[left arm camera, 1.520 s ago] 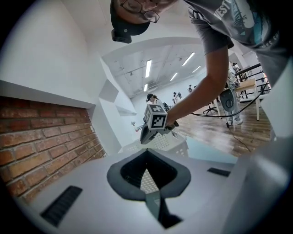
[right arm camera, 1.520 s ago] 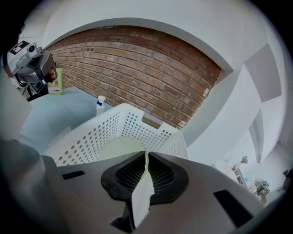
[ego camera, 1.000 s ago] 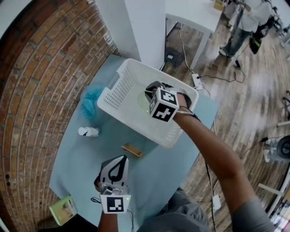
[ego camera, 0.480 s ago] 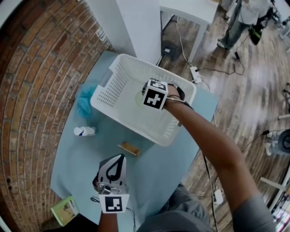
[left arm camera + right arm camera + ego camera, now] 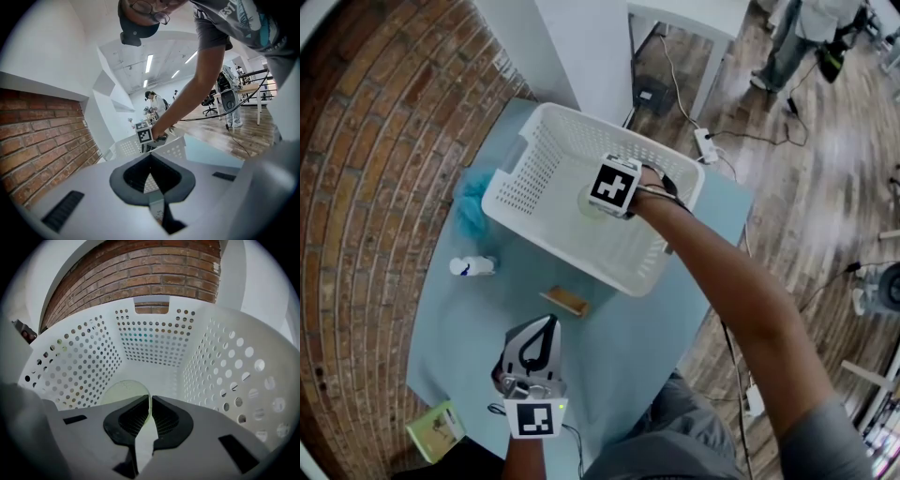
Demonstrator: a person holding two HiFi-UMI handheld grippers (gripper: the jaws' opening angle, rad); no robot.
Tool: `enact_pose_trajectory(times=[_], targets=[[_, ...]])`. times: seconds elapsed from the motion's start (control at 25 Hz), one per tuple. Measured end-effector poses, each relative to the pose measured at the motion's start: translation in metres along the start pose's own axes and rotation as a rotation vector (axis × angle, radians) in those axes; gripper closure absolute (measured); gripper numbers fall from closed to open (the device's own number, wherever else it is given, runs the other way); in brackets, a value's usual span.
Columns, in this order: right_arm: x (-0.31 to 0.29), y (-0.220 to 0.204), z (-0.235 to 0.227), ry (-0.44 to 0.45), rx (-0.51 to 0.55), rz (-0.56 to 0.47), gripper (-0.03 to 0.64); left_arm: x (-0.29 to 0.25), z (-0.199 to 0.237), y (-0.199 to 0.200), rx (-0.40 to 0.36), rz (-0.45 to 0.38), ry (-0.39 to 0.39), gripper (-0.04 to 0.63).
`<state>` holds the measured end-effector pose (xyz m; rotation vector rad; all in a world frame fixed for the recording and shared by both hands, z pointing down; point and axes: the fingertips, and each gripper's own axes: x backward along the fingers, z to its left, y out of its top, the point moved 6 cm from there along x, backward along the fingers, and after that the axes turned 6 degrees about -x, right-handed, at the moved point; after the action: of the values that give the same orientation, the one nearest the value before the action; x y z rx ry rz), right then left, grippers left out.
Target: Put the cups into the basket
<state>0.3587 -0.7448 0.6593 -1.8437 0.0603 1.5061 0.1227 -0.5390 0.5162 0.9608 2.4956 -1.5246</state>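
Note:
A white perforated basket [image 5: 521, 178] stands at the far side of the light blue table [image 5: 628, 361]. My right gripper [image 5: 600, 199] reaches down into it, shut on the rim of a pale green cup [image 5: 585, 202]. In the right gripper view the cup's rim [image 5: 123, 391] is pinched between the dark pads of that gripper [image 5: 150, 402], low between the basket's walls [image 5: 150, 343]. My left gripper [image 5: 549, 326] rests near the table's front edge, shut and holding nothing. The left gripper view has its jaws [image 5: 151, 157] pointing toward the basket [image 5: 177, 149].
A blue fluffy cloth [image 5: 472, 208] lies left of the basket. In front of it lie a small white bottle [image 5: 473, 266] and a wooden block [image 5: 567, 302]. A green box [image 5: 437, 431] sits at the front left corner. A white pillar rises behind the basket.
My right gripper has carried the cup slightly left and deeper into the basket. The left gripper has stayed where it was.

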Motion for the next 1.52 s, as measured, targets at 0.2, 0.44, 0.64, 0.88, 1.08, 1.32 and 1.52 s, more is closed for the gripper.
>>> enact_pose_trajectory(times=[0.2,0.44,0.64,0.88,1.08,1.32,1.52], targets=[[-0.004,-0.001,0.005,0.094,-0.089,-0.037,0.584,0.004,-0.005,0.006,-0.002,0.002,0.001,0.595],[0.007,-0.001,-0.006,0.020,-0.135,-0.055,0.568,0.017,-0.007,0.014,0.005,-0.006,0.019,0.595],[0.038,0.020,-0.007,-0.091,-0.138,-0.171,0.568,0.031,-0.009,0.021,0.008,-0.015,0.037,0.595],[0.103,0.049,0.006,-0.206,-0.162,-0.375,0.568,0.055,-0.009,0.034,0.011,-0.036,0.072,0.595],[0.187,0.096,0.036,-0.292,-0.045,-0.619,0.570,0.080,-0.009,0.043,0.019,-0.052,0.104,0.595],[0.283,0.127,0.133,-0.168,0.120,-0.860,0.575,0.120,-0.013,0.056,0.025,-0.087,0.147,0.595],[0.335,0.119,0.222,-0.114,0.250,-0.984,0.578,0.161,-0.014,0.062,0.038,-0.105,0.198,0.595]])
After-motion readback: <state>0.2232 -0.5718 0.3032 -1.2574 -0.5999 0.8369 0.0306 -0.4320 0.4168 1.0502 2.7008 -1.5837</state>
